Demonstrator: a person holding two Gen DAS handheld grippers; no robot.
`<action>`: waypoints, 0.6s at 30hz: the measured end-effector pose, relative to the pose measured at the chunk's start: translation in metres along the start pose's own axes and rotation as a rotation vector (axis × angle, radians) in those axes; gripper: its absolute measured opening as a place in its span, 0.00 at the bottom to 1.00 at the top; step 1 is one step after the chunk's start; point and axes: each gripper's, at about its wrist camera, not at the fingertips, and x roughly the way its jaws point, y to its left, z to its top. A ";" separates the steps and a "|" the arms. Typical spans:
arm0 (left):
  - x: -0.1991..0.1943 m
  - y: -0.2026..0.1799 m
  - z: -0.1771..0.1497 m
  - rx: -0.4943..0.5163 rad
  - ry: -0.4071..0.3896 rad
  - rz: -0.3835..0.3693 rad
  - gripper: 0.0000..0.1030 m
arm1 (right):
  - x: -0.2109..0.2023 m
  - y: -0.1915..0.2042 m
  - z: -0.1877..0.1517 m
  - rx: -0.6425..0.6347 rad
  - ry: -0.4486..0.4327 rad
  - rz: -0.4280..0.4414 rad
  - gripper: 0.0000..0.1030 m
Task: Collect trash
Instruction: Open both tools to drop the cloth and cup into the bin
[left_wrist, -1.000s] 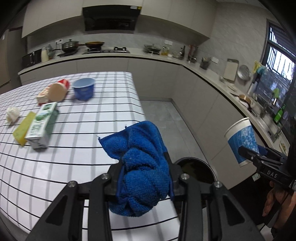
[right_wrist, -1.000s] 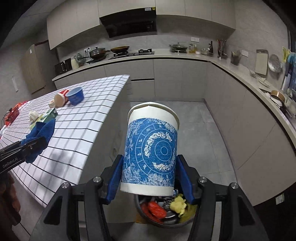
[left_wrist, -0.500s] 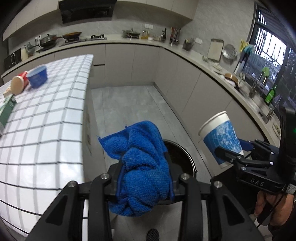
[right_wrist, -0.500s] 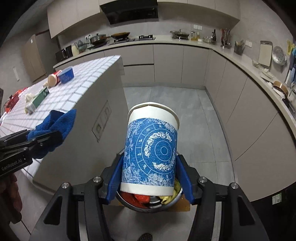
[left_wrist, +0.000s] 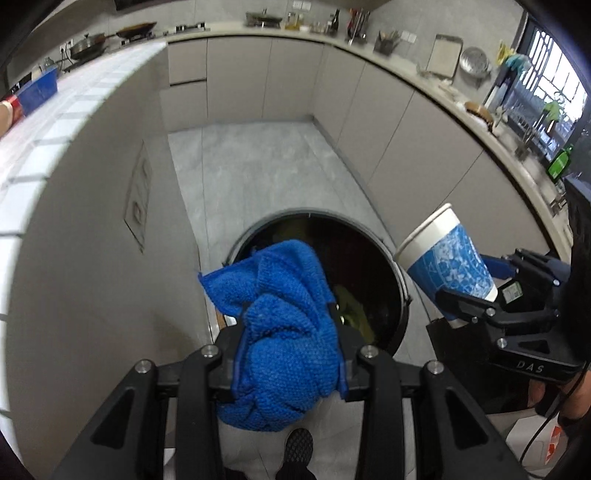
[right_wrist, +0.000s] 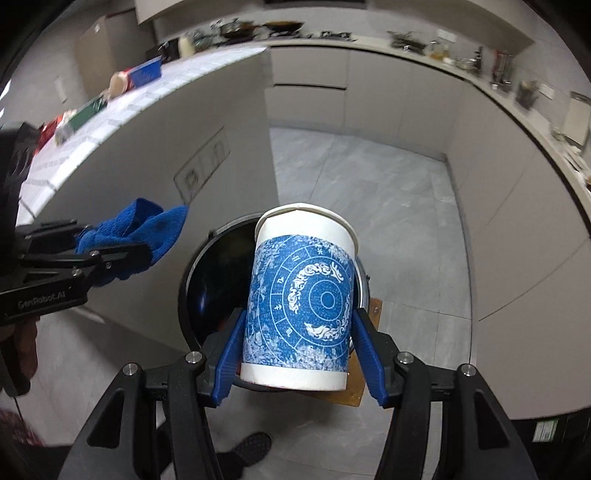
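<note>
Your left claw (left_wrist: 286, 332) is clamped on a bunched blue cloth (left_wrist: 280, 325), and your right claw (right_wrist: 297, 332) is closed on a blue-and-white paper cup (right_wrist: 304, 295), pads pressing low on its sides. Both loads hang above the open round bin (left_wrist: 400, 295) on the floor: the cloth over the bin's near rim, the cup just beside its right edge in the left view and directly over the opening in the right view. The bin sits next to the tall side panel of the tiled surface (left_wrist: 55, 122), and some trash already lies inside it. The cloth is soft and light; it will likely sag and cling to the pads when you let go, so a loose corner could catch on the rim unless the bundle is well over the opening. Gripping it by the thick middle, as you do, keeps it together. The cup is light, thin-walled and easy to crush; holding it near the stiffer base is the safer place. It tilts with its mouth away from you, and you cannot tell whether anything is inside. More items remain on the surface beyond the bin.
</note>
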 end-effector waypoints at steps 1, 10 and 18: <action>0.004 -0.001 -0.001 -0.004 0.007 -0.001 0.36 | 0.006 0.000 0.000 -0.014 0.013 0.012 0.58; 0.033 0.001 0.006 -0.038 0.065 0.069 0.94 | 0.058 -0.001 0.007 -0.258 0.079 -0.038 1.00; 0.023 0.009 0.006 -0.034 0.050 0.129 1.00 | 0.055 -0.047 0.012 -0.158 0.053 -0.062 1.00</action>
